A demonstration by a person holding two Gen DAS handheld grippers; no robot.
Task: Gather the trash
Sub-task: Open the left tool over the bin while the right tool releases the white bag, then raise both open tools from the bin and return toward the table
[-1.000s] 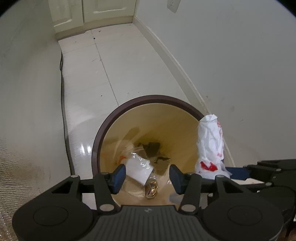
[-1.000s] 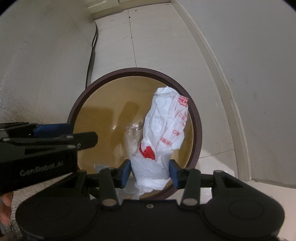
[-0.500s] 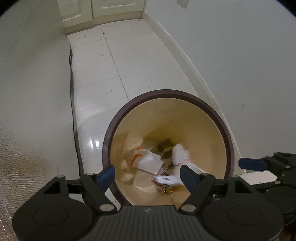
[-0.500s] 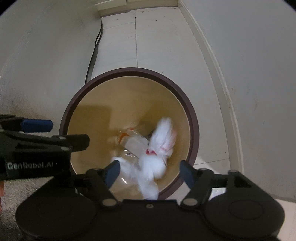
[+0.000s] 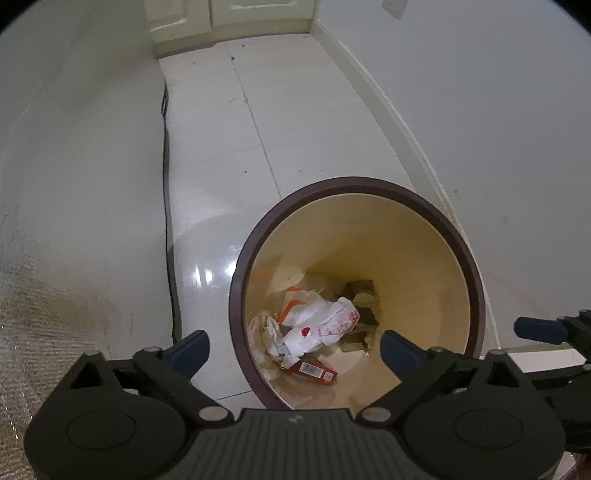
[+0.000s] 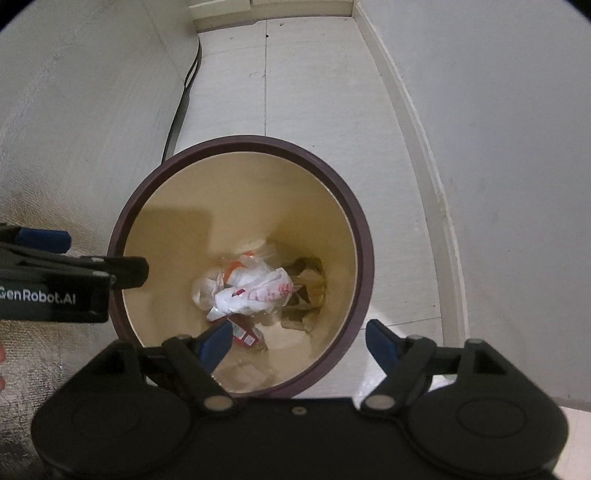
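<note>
We see 1 round bin [image 5: 476, 280] with a dark brown rim and smooth tan inner walls, standing on the glossy tiled floor [image 5: 258, 110] near the right wall [image 5: 498, 110]. At its bottom lies 1 crumpled white bag [image 5: 321, 325] with red print, 1 flat red packet [image 5: 314, 369] just on its near side, some clear plastic wrap to the left, and dark scraps [image 5: 360, 295] on the far right; we cannot count those scraps.

We hold 2 grippers above the bin, both pointing steeply down. The left gripper [image 5: 293, 349] has its blue pads spread wide and its jaws are opening, with nothing between them. The right gripper [image 6: 299, 339] also stands apart with jaws opening and nothing clamped.

1 black cable [image 5: 166, 184] runs along the left wall's foot. The floor strip stretches clear to 1 pale cabinet [image 5: 229, 14] at the far end.
</note>
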